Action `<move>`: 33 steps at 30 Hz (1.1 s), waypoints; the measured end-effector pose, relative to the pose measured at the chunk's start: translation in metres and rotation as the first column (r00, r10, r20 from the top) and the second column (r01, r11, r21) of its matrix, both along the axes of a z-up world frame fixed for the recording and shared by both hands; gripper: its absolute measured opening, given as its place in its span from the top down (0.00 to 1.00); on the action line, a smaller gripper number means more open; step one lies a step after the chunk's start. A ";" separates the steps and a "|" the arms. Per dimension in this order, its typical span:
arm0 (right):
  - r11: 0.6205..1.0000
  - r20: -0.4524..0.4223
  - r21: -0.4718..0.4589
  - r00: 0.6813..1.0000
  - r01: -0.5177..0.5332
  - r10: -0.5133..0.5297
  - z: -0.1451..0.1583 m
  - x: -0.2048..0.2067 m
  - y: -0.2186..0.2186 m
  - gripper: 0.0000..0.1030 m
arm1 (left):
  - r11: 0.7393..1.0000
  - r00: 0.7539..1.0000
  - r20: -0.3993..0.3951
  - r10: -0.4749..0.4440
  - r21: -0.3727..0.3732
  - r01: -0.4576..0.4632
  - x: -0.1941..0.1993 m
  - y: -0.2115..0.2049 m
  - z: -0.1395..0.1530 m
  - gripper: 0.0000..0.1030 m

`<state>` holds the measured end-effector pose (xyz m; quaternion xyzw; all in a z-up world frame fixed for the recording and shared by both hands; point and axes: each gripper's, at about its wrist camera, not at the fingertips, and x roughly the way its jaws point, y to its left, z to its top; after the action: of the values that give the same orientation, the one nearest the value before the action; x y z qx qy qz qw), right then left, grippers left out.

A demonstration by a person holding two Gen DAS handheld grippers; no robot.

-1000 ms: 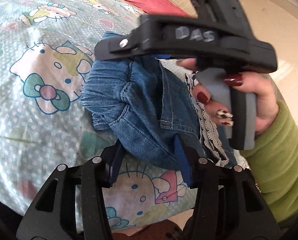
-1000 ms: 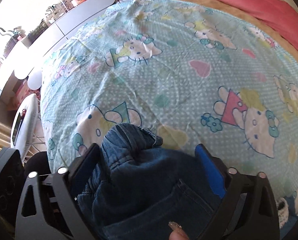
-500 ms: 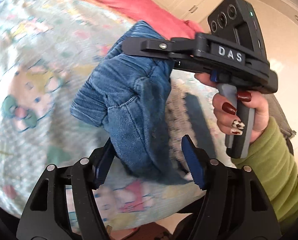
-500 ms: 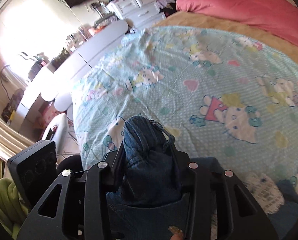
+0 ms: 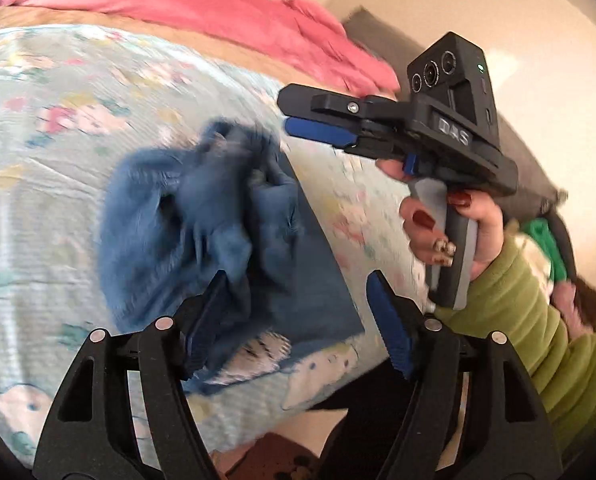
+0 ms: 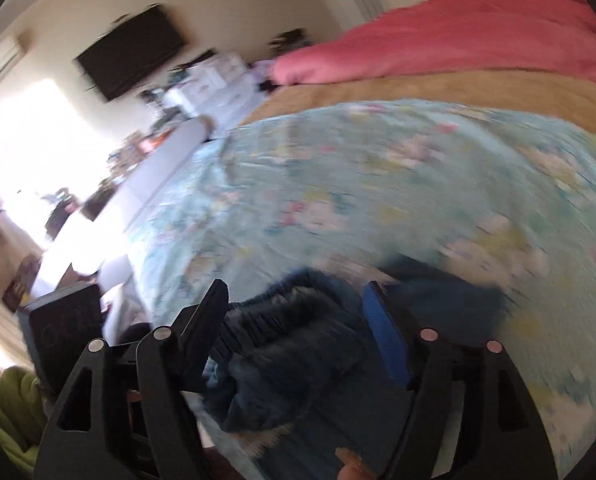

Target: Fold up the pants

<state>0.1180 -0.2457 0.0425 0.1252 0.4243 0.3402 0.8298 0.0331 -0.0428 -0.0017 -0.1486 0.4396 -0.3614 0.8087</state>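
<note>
Blue denim pants (image 5: 202,216), bunched into a rumpled heap on the pale-green cartoon-print bedspread (image 5: 58,160), close to its near edge. Blurred in both views, so seams and pockets cannot be made out. In the left wrist view, crumpled upper folds rising in soft peaks, with a flatter, darker panel spreading rightward and ending in a straight diagonal edge; a strip of white lace trim (image 5: 258,354) peeking out along the lower border. In the right wrist view, a gathered, ribbed band (image 6: 294,312) showing on top of the mound, darker cloth sloping away beneath and a further blue portion lying flat to the right.
</note>
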 end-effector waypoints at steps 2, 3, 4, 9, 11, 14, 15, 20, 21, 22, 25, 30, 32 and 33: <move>0.995 -0.047 -0.060 0.995 0.083 -0.086 -0.016 -0.008 -0.020 0.32 | 0.999 0.999 -0.023 -0.044 0.017 0.044 -0.002 -0.015 -0.010 0.39; 0.992 -0.065 -0.078 0.992 0.101 -0.106 -0.024 -0.011 -0.024 0.32 | 0.998 0.998 -0.030 -0.054 0.024 0.054 -0.001 -0.017 -0.012 0.36; 0.990 -0.075 -0.091 0.990 0.111 -0.117 -0.029 -0.015 -0.024 0.32 | 0.997 0.997 -0.032 -0.063 0.035 0.065 -0.002 -0.022 -0.015 0.33; 0.992 -0.079 -0.076 0.991 0.104 -0.110 -0.037 -0.032 -0.009 0.27 | 0.994 0.997 -0.022 -0.075 0.072 0.077 -0.012 -0.038 -0.010 0.29; 0.994 -0.078 -0.054 0.992 0.100 -0.104 -0.034 -0.031 0.000 0.27 | 0.994 0.997 -0.023 -0.079 0.077 0.080 -0.019 -0.045 -0.009 0.29; 0.992 -0.109 -0.094 0.989 0.089 -0.099 -0.039 -0.024 0.004 0.27 | 0.994 0.995 -0.029 -0.091 0.064 0.093 -0.031 -0.049 -0.009 0.29; 0.990 -0.131 -0.110 0.985 0.094 -0.108 -0.043 -0.020 0.003 0.27 | 0.994 0.995 -0.039 -0.092 0.050 0.094 -0.035 -0.042 -0.009 0.28; 0.989 -0.326 0.077 0.941 0.123 -0.092 -0.077 -0.013 -0.017 0.27 | 0.998 0.999 0.021 -0.039 0.046 0.038 -0.043 -0.007 0.007 0.24; 0.986 -0.337 0.101 0.937 0.132 -0.091 -0.079 -0.012 -0.019 0.26 | 0.998 0.999 0.043 -0.012 0.057 0.010 -0.043 0.000 0.010 0.24; 0.985 -0.337 0.110 0.937 0.135 -0.090 -0.080 -0.013 -0.019 0.26 | 0.996 0.997 0.074 0.023 0.082 -0.029 -0.043 0.009 0.014 0.24; 0.991 -0.293 0.094 0.954 0.100 -0.068 -0.074 -0.015 -0.009 0.57 | 0.977 0.986 0.124 0.109 0.171 -0.129 -0.035 0.026 0.016 0.24; 0.998 -0.169 0.027 0.985 0.049 -0.044 -0.049 -0.034 -0.002 0.73 | 0.971 0.981 0.069 0.179 0.149 -0.188 -0.026 0.051 0.008 0.24; 0.998 -0.145 0.000 0.987 0.067 -0.066 -0.043 -0.041 -0.010 0.73 | 0.969 0.980 0.069 0.184 0.157 -0.193 -0.026 0.054 0.006 0.24; 0.997 -0.138 -0.024 0.987 0.080 -0.082 -0.044 -0.044 -0.013 0.73 | 0.969 0.980 0.066 0.186 0.153 -0.194 -0.023 0.055 0.006 0.24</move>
<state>0.0742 -0.2588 -0.0020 0.1583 0.4788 0.2927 0.8124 0.0104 0.0120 0.0047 -0.1156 0.4298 -0.2498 0.8599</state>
